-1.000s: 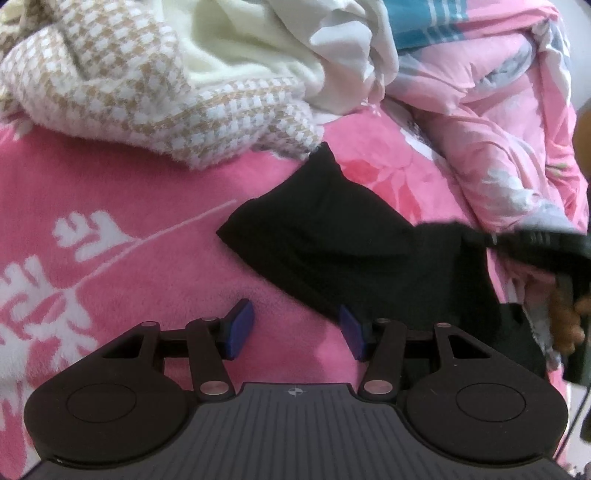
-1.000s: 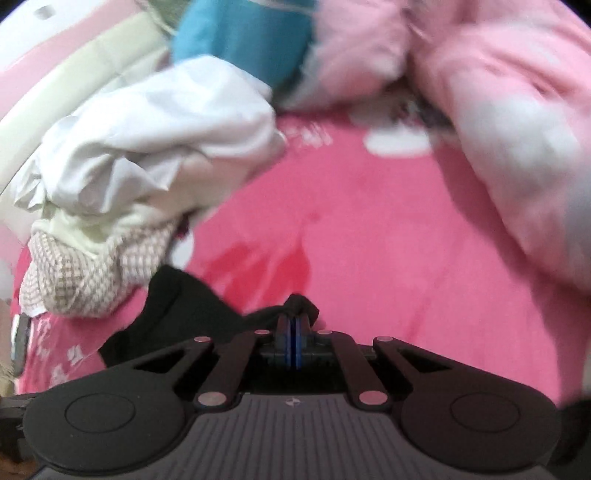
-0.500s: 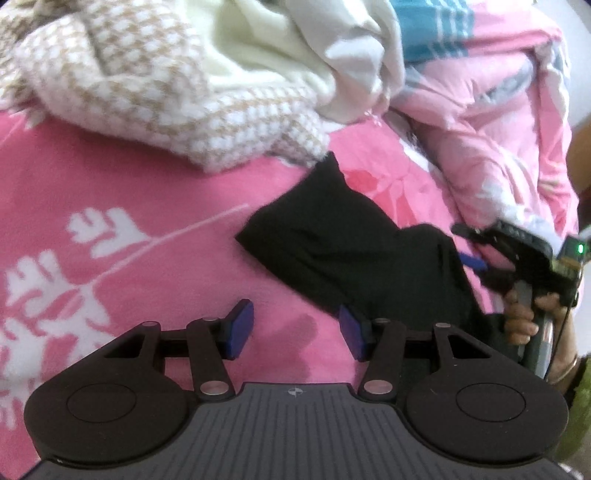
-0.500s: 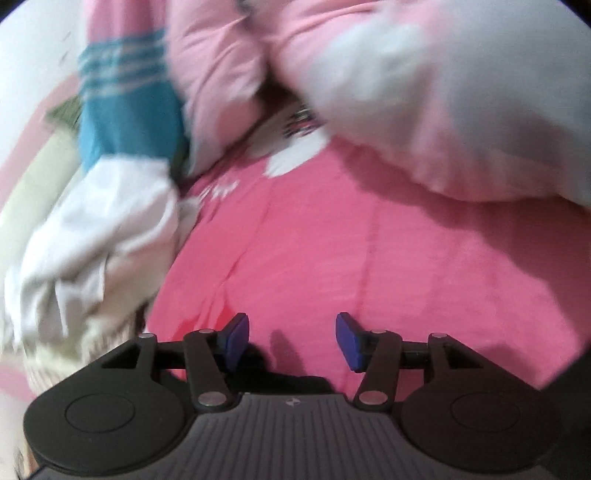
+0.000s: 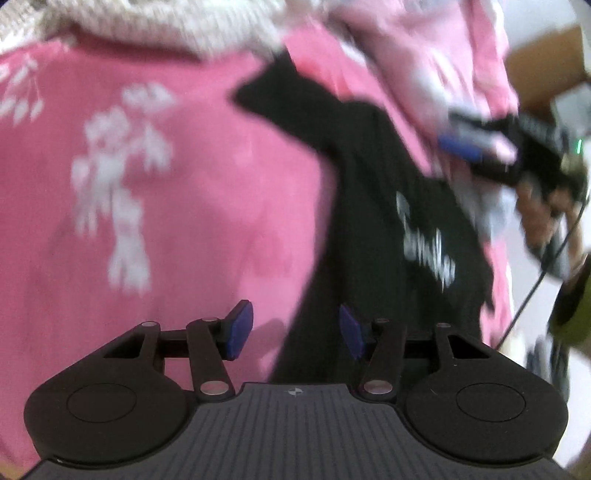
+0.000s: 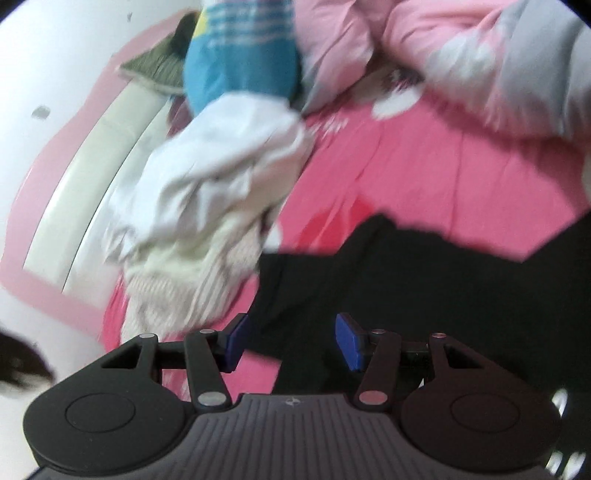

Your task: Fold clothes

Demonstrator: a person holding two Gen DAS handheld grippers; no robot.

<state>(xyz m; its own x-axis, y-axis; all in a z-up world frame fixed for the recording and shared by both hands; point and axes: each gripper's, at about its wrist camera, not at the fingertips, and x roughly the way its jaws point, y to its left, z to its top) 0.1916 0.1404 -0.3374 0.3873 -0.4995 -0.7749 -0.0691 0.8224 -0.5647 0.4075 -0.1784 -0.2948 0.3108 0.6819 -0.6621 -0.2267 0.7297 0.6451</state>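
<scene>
A black garment [image 5: 388, 192] with white lettering lies spread on the pink bed sheet [image 5: 203, 184]. My left gripper [image 5: 295, 325] is open just above the garment's near left edge, with nothing between its fingers. In the left wrist view a hand [image 5: 543, 214] holds my right gripper [image 5: 461, 133] above the garment's right side. In the right wrist view that right gripper [image 6: 291, 338] is open over the black garment [image 6: 424, 280], its blue pads apart and clear of the cloth. Both views are motion-blurred.
A pile of clothes lies beyond the garment: a brown-and-white checked knit [image 5: 166, 22], a white garment [image 6: 221, 158], a cream knit [image 6: 192, 273] and a blue striped piece [image 6: 240, 62]. A bunched pink quilt [image 6: 461, 55] fills the far side. A white headboard [image 6: 92, 166] stands at left.
My right gripper let go of the black cloth, opened and drew back, rolling. The left gripper stayed open and swung toward the garment's near end, where white lettering now shows.
</scene>
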